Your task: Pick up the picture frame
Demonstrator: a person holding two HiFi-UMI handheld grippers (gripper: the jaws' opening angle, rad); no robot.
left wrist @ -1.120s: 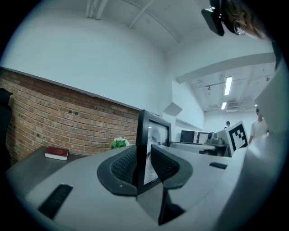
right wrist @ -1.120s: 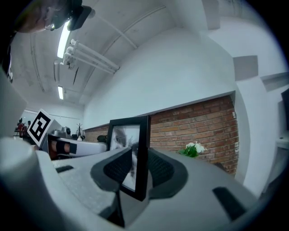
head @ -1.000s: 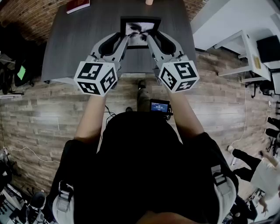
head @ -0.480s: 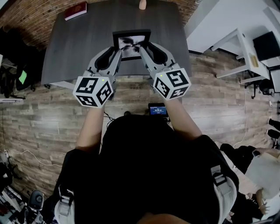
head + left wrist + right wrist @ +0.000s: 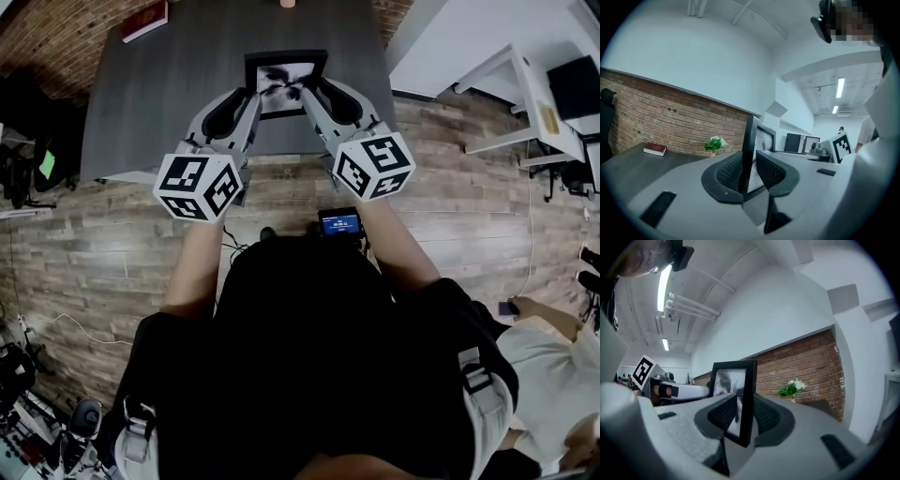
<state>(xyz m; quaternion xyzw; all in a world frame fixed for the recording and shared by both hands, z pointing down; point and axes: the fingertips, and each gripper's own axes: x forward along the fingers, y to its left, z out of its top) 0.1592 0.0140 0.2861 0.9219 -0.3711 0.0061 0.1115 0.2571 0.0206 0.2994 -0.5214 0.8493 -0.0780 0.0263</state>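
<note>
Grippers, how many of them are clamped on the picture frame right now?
2. The left gripper is shut on the picture frame's left edge, the right gripper on its right edge; neither is hidden.

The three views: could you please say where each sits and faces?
Head view: on the head, steeply down at the table; torso, arms show.
Left gripper view: on the left gripper, along its jaws clamping the picture frame.
Right gripper view: on the right gripper, along its jaws.
Both gripper views share the picture frame and plant.
</note>
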